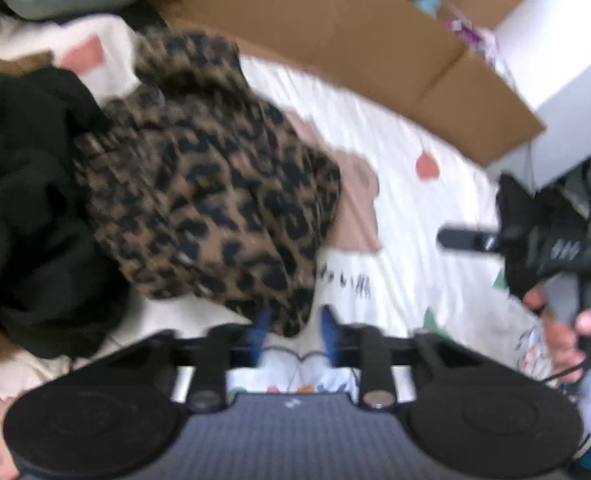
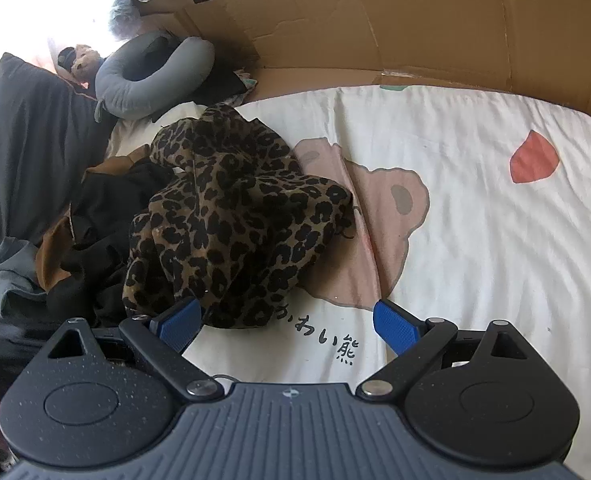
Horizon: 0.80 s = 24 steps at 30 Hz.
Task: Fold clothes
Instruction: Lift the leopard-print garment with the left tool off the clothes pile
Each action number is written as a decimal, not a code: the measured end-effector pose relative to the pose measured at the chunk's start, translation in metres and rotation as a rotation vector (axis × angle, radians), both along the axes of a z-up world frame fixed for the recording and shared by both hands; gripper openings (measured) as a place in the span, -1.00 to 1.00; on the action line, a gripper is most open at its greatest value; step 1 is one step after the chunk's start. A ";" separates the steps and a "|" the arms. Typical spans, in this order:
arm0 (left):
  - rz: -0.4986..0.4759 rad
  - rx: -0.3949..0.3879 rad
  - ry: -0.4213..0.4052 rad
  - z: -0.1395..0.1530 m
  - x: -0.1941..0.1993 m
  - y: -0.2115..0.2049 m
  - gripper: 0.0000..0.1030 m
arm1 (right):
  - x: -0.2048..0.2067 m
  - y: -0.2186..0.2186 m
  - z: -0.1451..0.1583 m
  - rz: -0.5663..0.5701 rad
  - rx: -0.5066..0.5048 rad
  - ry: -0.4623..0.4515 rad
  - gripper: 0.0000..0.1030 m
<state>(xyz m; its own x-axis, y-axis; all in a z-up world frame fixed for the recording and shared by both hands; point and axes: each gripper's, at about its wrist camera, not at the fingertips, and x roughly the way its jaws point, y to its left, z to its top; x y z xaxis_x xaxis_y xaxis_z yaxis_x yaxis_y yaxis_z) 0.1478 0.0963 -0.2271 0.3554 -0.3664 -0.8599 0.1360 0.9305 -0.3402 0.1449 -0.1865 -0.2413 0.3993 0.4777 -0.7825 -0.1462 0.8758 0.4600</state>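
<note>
Left wrist view is blurred: I see the leopard-print garment (image 1: 211,184) crumpled on the white bedsheet (image 1: 427,216), overlapping a black garment (image 1: 27,200) beside it. My left gripper (image 1: 295,330) has its blue fingers narrowly apart at the leopard fabric's near edge; whether they pinch it I cannot tell. A cardboard box (image 1: 335,40) lies along the bed's far edge.

Right wrist view: my right gripper (image 2: 285,326) is spread wide, its left pad touching the leopard garment's near hem.
</note>
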 end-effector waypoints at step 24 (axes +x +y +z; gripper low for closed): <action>0.272 -0.033 -0.188 -0.011 0.108 0.024 0.56 | -0.004 -0.004 -0.009 0.011 -0.012 0.018 0.86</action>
